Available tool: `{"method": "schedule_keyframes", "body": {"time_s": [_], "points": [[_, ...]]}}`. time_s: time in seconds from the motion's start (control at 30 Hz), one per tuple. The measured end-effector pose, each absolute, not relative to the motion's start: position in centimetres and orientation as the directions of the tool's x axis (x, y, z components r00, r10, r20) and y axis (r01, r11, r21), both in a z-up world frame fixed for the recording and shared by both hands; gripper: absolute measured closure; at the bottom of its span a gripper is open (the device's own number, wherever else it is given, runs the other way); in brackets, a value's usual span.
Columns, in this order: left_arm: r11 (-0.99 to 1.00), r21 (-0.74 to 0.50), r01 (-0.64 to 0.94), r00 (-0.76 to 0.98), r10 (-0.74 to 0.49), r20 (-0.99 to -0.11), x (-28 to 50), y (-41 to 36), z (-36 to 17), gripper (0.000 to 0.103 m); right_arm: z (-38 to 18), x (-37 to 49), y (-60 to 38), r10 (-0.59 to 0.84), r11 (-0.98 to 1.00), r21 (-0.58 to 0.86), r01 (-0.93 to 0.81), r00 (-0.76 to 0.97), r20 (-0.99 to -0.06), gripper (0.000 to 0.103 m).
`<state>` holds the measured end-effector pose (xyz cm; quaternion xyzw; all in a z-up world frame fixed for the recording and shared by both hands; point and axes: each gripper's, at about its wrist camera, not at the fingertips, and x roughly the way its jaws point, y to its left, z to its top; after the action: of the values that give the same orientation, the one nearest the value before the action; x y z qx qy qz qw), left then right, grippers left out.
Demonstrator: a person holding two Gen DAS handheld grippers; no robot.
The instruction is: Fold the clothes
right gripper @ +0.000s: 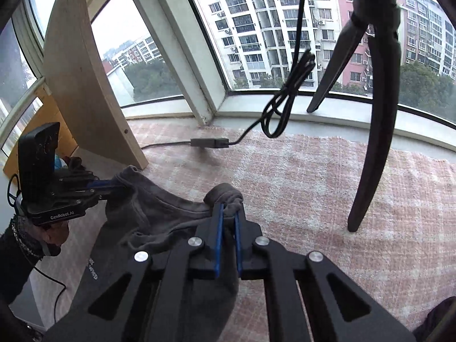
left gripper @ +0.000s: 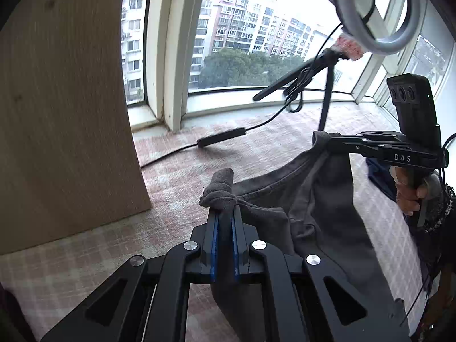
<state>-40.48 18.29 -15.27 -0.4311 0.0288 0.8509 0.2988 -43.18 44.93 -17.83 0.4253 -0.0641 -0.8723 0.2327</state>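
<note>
A dark grey garment [left gripper: 322, 199] hangs stretched between my two grippers above a pink checked blanket [left gripper: 176, 176]. My left gripper [left gripper: 223, 208] is shut on one bunched corner of it. My right gripper [left gripper: 322, 139] shows at the right of the left wrist view, shut on the other corner. In the right wrist view my right gripper [right gripper: 228, 209] pinches a bunched corner of the grey garment [right gripper: 154, 216], and my left gripper [right gripper: 116, 183] at the left is shut on the far corner. The garment's lower part droops below both grippers.
A tripod [right gripper: 373, 114] with a ring light [left gripper: 376, 14] stands on the blanket [right gripper: 313, 176] near the window. A black cable with an inline box [right gripper: 209, 142] runs across the blanket. A wooden panel [left gripper: 62, 114] stands at the left. A dark blue cloth [left gripper: 379, 173] lies behind the right gripper.
</note>
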Motion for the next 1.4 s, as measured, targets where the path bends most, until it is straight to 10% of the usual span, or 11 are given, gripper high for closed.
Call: {"method": "schedule_keyframes", "body": {"time_s": [0.47,1.17,1.4], "points": [[-0.759,-0.139,-0.636,-0.510,0.549,-0.662,-21.1,14.4,-4.3,0.096,-4.0,-23.5,43.7,-0.491,-0.861,0.238,0.449,-0.616,-0.616,0.096],[-0.773,-0.266,-0.576,-0.162,0.427,-0.890,-0.6,8.3,-13.0,0.084,-16.4,0.7,45.1,-0.326,-0.916,0.187,0.356,-0.384,-0.864,0.093],[-0.784,-0.338,-0.520,-0.158,0.478,-0.864,-1.5,8.9,-12.7,0.067,-13.1,1.5,48.2,-0.411,-0.911,0.329,0.250,-0.460,-0.787,0.062]]}}
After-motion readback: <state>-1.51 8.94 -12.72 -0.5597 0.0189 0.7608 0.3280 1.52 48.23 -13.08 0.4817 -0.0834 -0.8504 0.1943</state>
